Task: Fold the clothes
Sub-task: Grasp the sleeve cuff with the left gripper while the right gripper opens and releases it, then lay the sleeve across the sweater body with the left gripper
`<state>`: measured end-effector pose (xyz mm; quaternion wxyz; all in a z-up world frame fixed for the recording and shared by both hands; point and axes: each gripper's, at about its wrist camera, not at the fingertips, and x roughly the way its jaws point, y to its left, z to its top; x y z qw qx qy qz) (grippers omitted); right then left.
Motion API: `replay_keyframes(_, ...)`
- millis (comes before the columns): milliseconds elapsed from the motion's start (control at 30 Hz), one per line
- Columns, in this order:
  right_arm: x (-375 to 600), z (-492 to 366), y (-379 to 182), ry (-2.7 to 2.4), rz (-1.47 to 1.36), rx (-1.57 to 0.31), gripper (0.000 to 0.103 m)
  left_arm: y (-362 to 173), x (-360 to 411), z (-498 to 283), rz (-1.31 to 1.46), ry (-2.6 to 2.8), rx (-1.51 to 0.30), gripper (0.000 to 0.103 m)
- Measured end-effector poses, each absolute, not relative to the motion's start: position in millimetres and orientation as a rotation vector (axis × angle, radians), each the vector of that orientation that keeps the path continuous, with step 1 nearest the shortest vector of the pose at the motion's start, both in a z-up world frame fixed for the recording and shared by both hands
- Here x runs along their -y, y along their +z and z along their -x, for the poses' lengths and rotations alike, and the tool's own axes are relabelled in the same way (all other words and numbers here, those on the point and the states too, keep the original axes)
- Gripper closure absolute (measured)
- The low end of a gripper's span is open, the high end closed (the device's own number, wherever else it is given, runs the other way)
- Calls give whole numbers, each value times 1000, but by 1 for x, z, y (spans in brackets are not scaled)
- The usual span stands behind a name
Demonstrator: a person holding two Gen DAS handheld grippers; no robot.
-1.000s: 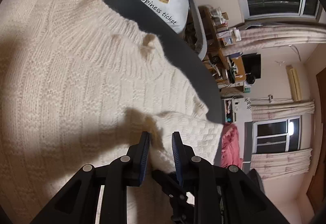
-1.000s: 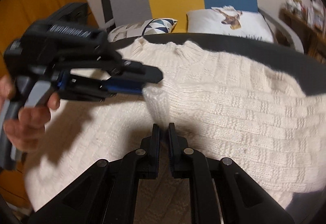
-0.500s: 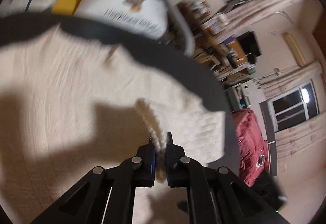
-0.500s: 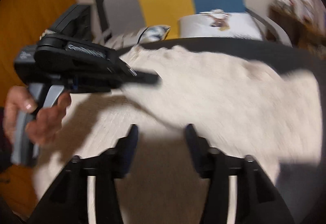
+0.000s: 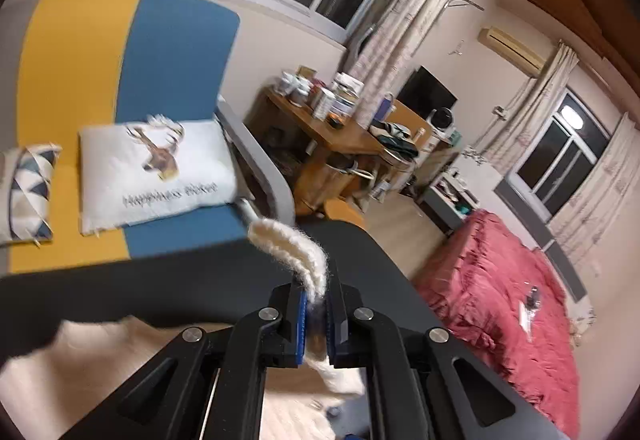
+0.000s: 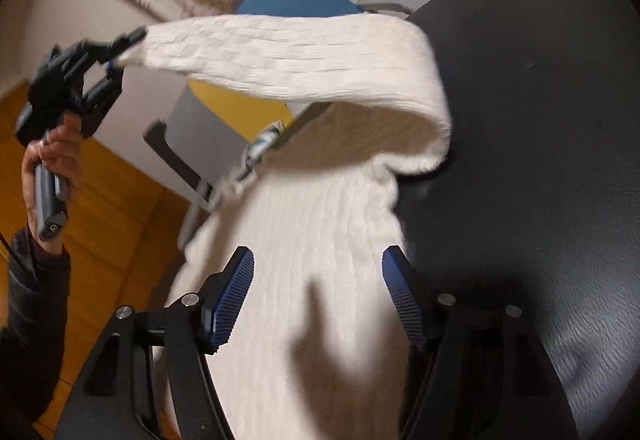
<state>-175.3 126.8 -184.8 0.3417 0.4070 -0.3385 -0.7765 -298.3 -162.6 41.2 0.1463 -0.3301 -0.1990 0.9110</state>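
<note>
Cream knitted sweater [image 6: 320, 240]: its sleeve cuff [image 5: 296, 244] is pinched in the left gripper [image 5: 316, 304]. Right gripper [image 6: 318, 292] opening above the sweater body, gripping nothing.

Cream ribbed sweater [image 6: 320, 240], black table [image 6: 540, 120]

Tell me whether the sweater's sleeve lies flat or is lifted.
Lifted: the left gripper, shut on its cuff, holds the sleeve arched above the sweater.
</note>
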Motion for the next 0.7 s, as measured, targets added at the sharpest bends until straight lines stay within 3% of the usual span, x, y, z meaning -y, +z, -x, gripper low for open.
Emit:
replay_keyframes(67, -138, 188, -195, -1889, -1026, 1125, 30, 39, 175, 296, 956, 2639, 596, 97)
replay_keyframes(133, -147, 200, -206, -1766, -979, 1363, 9, 30, 194, 290, 964, 2646, 639, 97)
replay_keyframes(233, -151, 215, -214, -1640, -873, 1598, 7, 6, 219, 282, 1007, 2644, 690, 97)
replay_keyframes(400, -122, 227, -213, -1605, -943, 1649, 0, -23, 241, 274, 1044, 2616, 773, 97)
replay_keyframes(700, -95, 254, -211, -1727, -1053, 1620, 0, -33, 269, 244, 988, 2611, 804, 97)
